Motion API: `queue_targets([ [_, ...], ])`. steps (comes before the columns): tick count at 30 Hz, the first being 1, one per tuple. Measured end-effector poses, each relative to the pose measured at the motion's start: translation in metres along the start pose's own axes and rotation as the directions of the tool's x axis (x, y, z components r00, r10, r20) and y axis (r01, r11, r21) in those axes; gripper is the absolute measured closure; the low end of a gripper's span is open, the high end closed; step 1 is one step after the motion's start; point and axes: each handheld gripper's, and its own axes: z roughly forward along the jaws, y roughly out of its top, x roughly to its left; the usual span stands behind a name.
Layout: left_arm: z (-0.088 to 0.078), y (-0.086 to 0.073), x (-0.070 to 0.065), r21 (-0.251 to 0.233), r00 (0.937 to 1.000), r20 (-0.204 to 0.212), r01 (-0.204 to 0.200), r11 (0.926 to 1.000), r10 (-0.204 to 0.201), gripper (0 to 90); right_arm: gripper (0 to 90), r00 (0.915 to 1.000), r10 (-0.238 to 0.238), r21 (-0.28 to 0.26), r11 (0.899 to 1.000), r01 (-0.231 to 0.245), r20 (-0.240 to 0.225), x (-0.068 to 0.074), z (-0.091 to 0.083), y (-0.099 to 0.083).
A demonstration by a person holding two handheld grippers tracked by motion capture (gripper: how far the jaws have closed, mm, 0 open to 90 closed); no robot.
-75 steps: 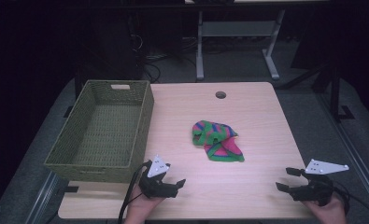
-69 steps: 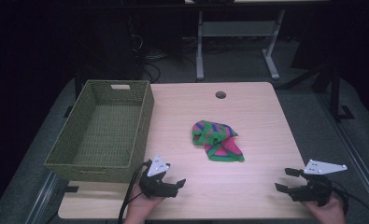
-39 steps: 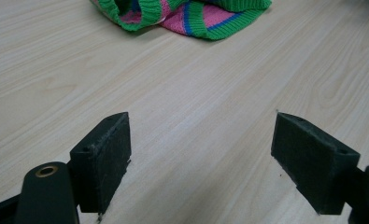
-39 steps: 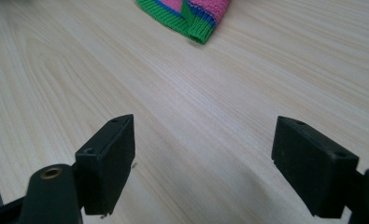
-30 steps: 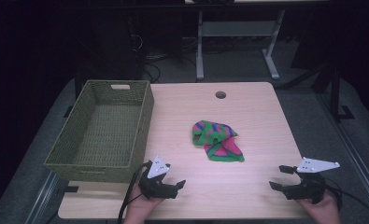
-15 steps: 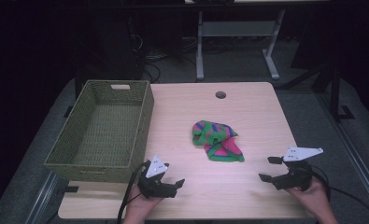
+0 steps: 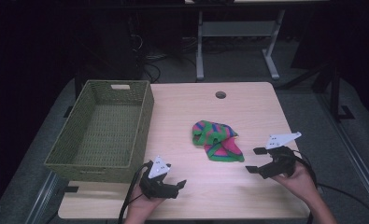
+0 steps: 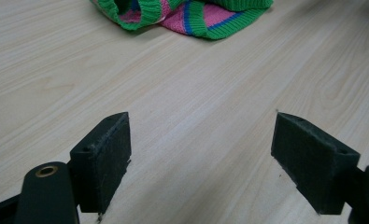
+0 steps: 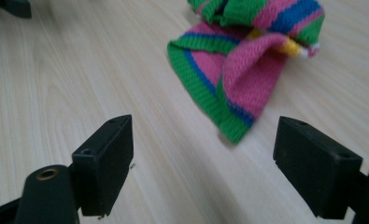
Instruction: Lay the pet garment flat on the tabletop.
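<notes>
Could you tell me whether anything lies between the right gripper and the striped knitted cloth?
Nothing: between the open right gripper and the knitted cloth there is bare wooden table, as the high view and the right gripper view show.

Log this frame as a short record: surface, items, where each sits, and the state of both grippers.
surface: wooden table with a round hole near its far edge
basket: green, woven, empty, on the table's left side
knit cloth: striped green, pink and blue, crumpled mid-table
left gripper: open, holding nothing, near edge
right gripper: open, holding nothing, just right of the cloth, apart from it
</notes>
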Motion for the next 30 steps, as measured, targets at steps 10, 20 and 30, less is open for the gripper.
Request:
queue_targets([
  [10, -0.002, 0.0, 0.001, -0.001, 1.0, -0.009, -0.003, 1.0, 0.003, 19.7, 19.8, 0.9994, -0.021, 0.032, 0.999, 0.022, -0.028, -0.009, 0.011, 0.029],
  [20, -0.001, 0.001, 0.001, 0.001, 0.9999, -0.007, -0.008, 1.0, 0.008, 19.6, 19.8, 0.999, -0.031, 0.041, 0.999, 0.033, -0.032, -0.02, 0.011, 0.056],
  [30, -0.001, 0.001, 0.0, -0.004, 1.0, -0.004, -0.004, 1.0, 0.004, 19.6, 19.9, 0.9987, -0.027, 0.067, 0.997, 0.03, -0.043, -0.026, 0.018, 0.078],
])
